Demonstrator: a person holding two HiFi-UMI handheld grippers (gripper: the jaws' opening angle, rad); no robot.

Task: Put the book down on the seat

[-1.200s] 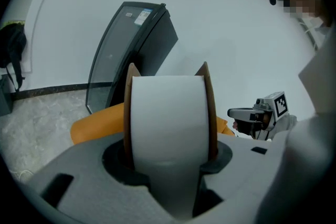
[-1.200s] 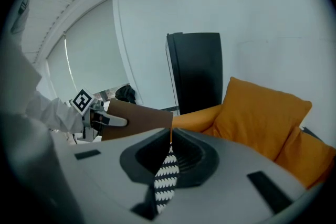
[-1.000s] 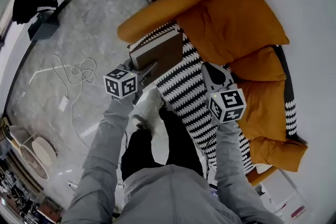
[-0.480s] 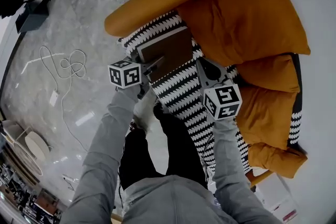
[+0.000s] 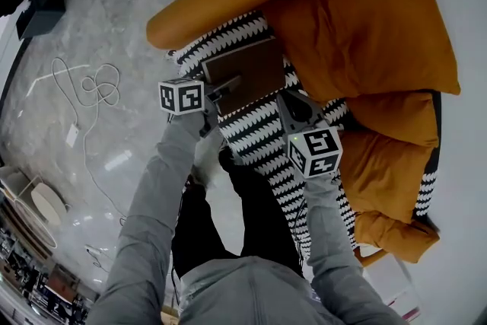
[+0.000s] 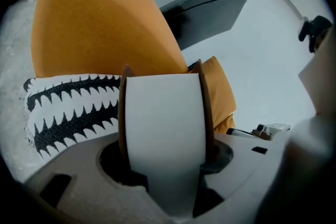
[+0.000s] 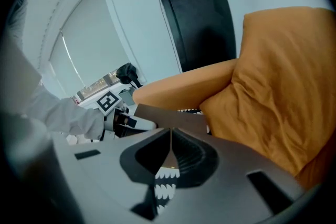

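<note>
A brown hardcover book [image 5: 245,71] is flat and low over the black-and-white patterned seat [image 5: 262,137], near the orange armrest [image 5: 221,0]; contact with the seat cannot be made out. My left gripper [image 5: 225,87] is shut on the book's near edge. In the left gripper view the white page edge of the book [image 6: 165,123] fills the gap between the jaws, with a brown cover on each side. My right gripper [image 5: 293,109] hovers over the seat just right of the book, shut and holding nothing. Its fingertips meet in the right gripper view [image 7: 170,136], with the book [image 7: 173,117] just beyond.
Large orange back cushions [image 5: 373,19] line the sofa's far side, with smaller ones [image 5: 380,156] to the right. A white cable [image 5: 84,87] lies on the marble floor at the left. The person's dark-trousered legs [image 5: 228,209] stand against the seat's front edge.
The left gripper has carried the book forward and down over the seat, and the book has gone from tilted to flat. The right gripper stayed shut beside it.
</note>
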